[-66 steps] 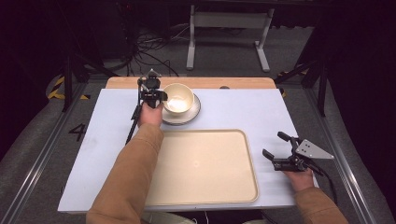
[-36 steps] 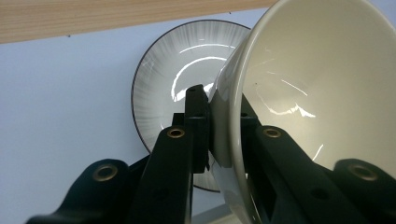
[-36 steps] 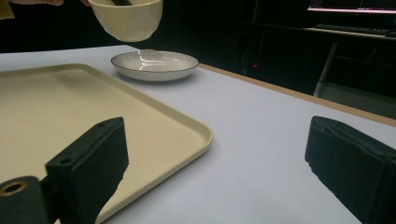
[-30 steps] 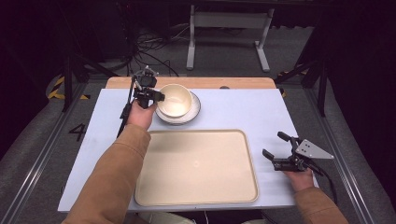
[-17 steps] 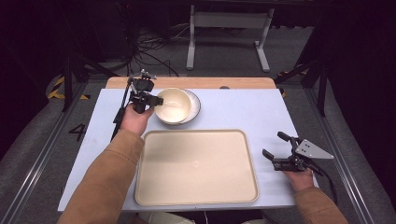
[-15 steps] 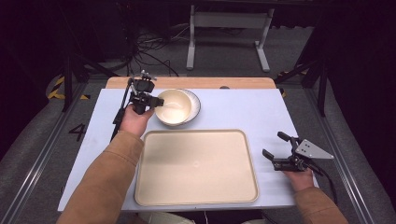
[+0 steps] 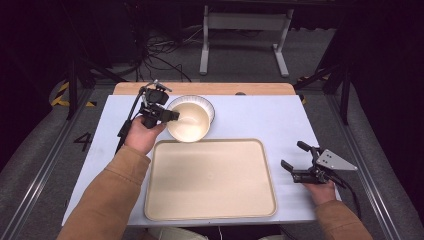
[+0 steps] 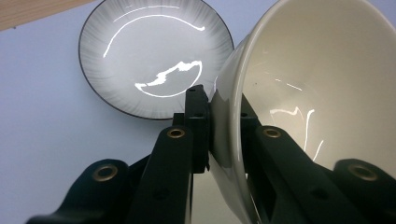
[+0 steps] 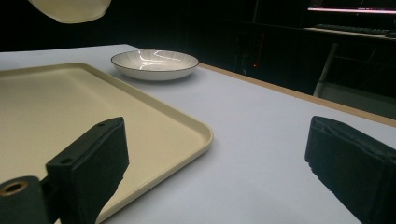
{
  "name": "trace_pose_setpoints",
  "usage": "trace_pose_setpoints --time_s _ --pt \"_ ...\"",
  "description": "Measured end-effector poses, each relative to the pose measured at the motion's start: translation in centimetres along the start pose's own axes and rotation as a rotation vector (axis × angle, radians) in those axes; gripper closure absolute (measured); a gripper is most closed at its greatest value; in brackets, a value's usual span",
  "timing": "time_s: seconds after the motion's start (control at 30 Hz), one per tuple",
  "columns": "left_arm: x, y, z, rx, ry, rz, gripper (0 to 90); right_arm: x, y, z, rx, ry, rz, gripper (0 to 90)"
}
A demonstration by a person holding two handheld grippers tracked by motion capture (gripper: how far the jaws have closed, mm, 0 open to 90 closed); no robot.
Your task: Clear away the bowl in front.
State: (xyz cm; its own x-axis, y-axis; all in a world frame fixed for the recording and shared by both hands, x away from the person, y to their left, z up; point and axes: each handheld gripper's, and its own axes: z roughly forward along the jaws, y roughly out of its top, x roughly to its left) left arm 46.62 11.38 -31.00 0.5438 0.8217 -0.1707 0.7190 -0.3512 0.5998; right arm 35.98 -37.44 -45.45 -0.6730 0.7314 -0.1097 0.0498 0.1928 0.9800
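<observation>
While the left tool (image 8: 224, 126) grips an empty bowl (image 8: 322, 93), the right tool (image 9: 224, 163) gapes.

beige tray (image 7: 210, 180), white table (image 7: 260, 115)

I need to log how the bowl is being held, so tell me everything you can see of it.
The bowl is plain cream, glossy like glazed ceramic, and empty. It is lifted off the table and tilted. The left tongs are shut on its rim, one jaw inside, one outside. It hangs above the plate, apart from it.
</observation>
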Motion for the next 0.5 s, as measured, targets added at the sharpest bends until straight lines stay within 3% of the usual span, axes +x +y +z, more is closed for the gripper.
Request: trace_pose_setpoints --time_s 0.5 --pt "-2.8 -0.1 -0.8 0.053 -0.053 0.121 82.7 0.0 0.0 0.0 0.005 0.002 0.002 6.3"
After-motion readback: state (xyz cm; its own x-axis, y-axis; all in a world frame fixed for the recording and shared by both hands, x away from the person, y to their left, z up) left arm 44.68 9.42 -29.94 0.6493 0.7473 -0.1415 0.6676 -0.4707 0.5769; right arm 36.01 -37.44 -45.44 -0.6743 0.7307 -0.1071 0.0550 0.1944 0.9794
